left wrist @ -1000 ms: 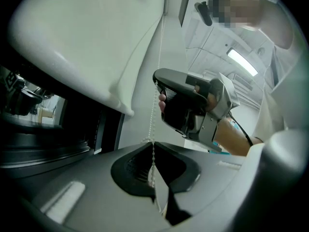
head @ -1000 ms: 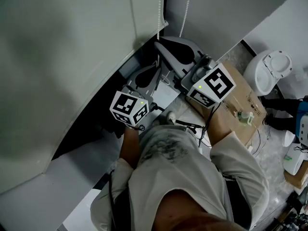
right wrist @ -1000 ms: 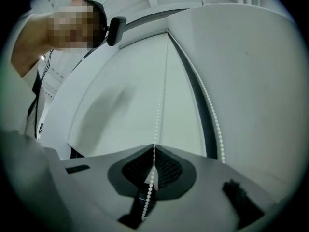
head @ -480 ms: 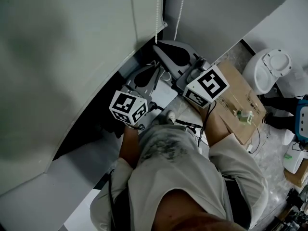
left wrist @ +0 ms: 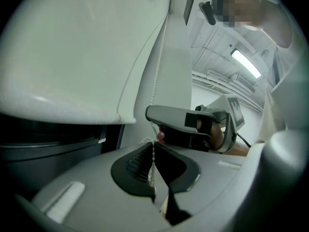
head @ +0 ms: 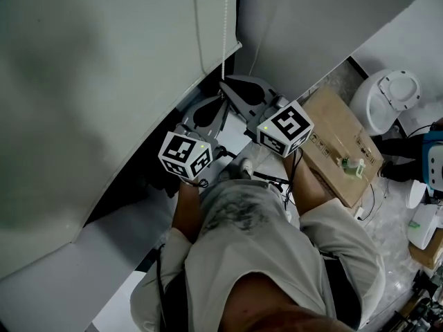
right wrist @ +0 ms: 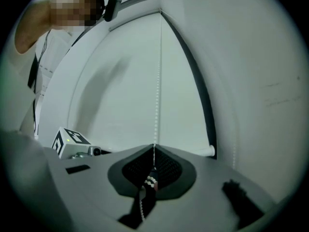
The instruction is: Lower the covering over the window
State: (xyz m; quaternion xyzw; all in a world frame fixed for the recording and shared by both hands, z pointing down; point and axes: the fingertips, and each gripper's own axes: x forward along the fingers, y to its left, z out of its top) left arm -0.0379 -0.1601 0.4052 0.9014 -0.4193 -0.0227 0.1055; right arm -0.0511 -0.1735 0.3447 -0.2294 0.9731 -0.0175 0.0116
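Observation:
A white roller blind (head: 104, 81) hangs over the window, and its bottom rail (left wrist: 72, 105) stands above a dark gap. A white bead chain (head: 225, 26) hangs at the blind's right edge. In the left gripper view the bead chain (left wrist: 153, 105) drops between my left gripper (left wrist: 154, 146), which is shut on it. Just above, my right gripper (head: 227, 87) is also pinched shut on the chain. In the right gripper view the chain (right wrist: 157, 81) runs straight down into my right gripper (right wrist: 153, 149). My left gripper (head: 220, 106) sits directly below the right one.
A grey wall (head: 311, 19) stands right of the blind. On the floor at the right lie a cardboard box (head: 339, 144) and a white round appliance (head: 391, 99). A pale sill (head: 104, 247) runs below the window. The person's shirt fills the lower middle of the head view.
My right gripper has come down along the chain line toward the left gripper. The blind's bottom corner sits slightly lower. The left gripper has stayed put.

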